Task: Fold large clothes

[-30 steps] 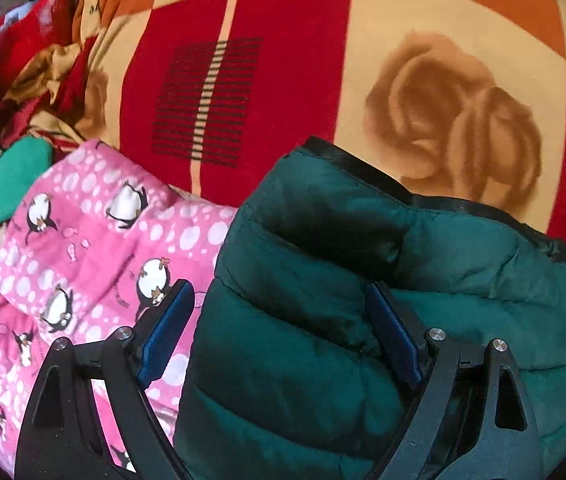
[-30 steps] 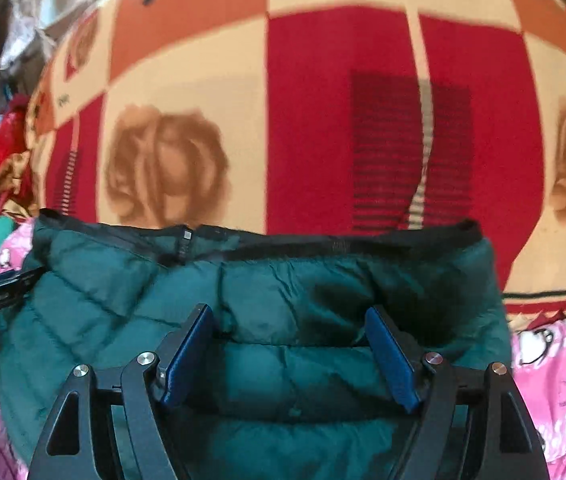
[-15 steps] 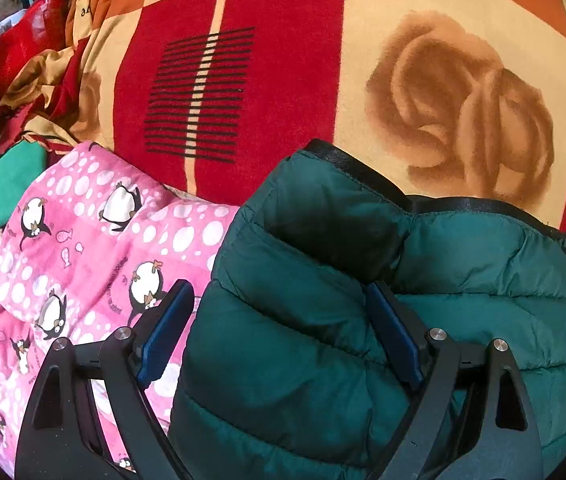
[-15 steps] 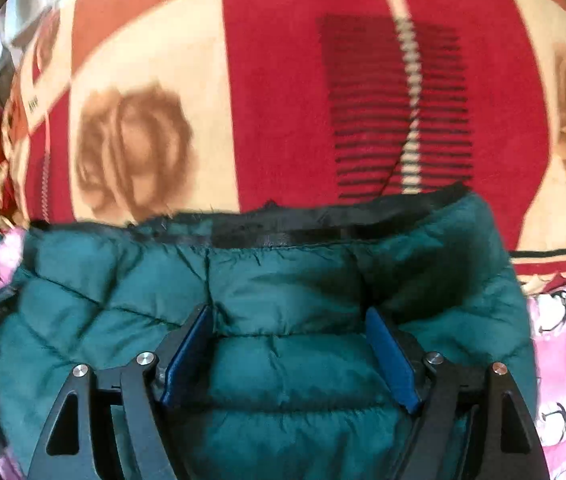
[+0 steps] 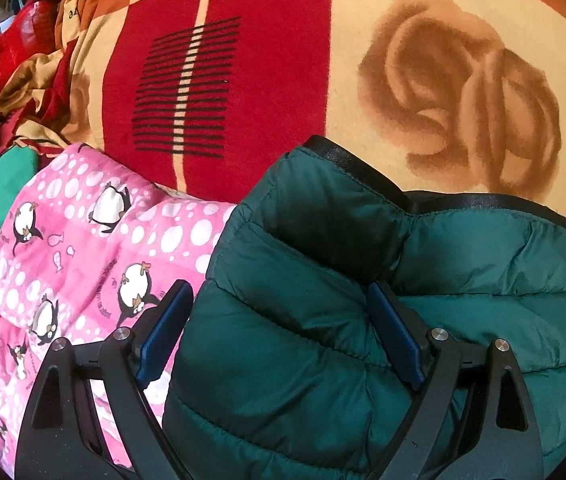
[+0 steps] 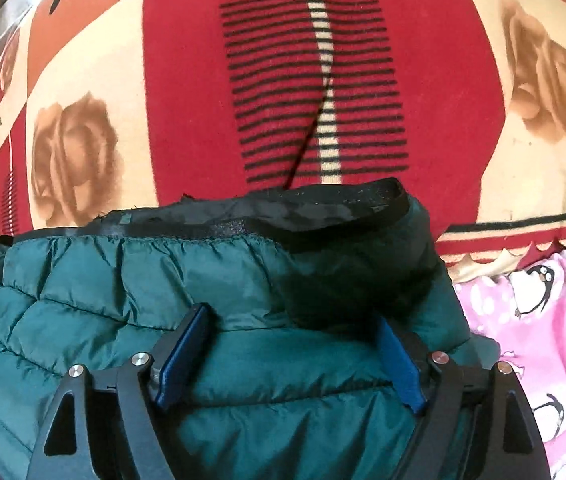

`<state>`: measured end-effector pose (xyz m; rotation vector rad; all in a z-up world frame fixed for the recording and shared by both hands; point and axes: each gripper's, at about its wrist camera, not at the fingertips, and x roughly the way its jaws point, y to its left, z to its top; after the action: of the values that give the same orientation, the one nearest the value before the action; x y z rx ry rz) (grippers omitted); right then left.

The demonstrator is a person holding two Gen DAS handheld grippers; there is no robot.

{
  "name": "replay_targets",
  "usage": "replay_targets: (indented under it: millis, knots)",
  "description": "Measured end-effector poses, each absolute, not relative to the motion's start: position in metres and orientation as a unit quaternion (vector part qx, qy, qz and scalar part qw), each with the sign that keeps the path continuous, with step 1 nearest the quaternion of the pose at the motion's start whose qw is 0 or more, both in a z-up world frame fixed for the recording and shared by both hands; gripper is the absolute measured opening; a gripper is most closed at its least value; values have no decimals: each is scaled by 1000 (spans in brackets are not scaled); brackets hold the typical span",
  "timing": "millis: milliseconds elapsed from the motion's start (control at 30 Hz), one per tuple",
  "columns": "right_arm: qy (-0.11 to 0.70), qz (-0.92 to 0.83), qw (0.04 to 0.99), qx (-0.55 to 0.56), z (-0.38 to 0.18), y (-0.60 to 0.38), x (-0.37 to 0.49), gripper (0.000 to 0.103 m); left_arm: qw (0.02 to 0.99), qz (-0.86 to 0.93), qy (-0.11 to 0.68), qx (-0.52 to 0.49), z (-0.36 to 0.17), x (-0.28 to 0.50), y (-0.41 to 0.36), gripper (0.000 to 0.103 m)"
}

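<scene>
While your two grippers hung over the folded bundle, the left gripper [image 5: 279, 334] stood with its fingers [image 5: 167, 328] spread wide: one pad sat over the pink penguin quilt [image 5: 83, 240], the other rested on the green puffer jacket [image 5: 323, 300], and the jacket's left edge bulged between them without being pinched. Your right gripper [image 6: 293, 354] straddled a ridge of the same jacket [image 6: 123, 280]; its fingers [image 6: 185, 348] had just been opening, so the padding lay between the pads, loose rather than clamped. Beyond both tools the jacket lay doubled over, its black hem band [image 6: 323, 208] uppermost along the far edge, the whole bundle resting partly on the pink quilt and partly on the red rose-patterned blanket [image 6: 267, 112] spread across the bed. I judged you were letting go after laying a fold. To do that well, you needed to lift both tools straight away from the cloth together, because puffy fill springs back and a snagged pad would drag the fold open.
</scene>
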<state>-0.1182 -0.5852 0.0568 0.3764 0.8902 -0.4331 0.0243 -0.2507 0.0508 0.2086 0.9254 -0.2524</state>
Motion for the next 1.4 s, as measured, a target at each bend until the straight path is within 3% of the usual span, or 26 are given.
replay_targets:
  millis: [433, 833, 1200, 1400]
  knots:
    - [399, -185, 882, 168, 110, -566, -192, 80, 897, -138, 411, 84, 91, -20, -223, 89]
    - [418, -188, 870, 181, 79, -559, -216, 80, 898, -148, 404, 92, 94, -63, -203, 89]
    - [405, -189, 877, 178, 108, -536, -249, 80, 898, -158, 403, 78, 94, -87, -190, 89]
    - [420, -190, 870, 175, 92, -529, -256, 80, 892, -158, 416, 82, 82, -92, -191, 89]
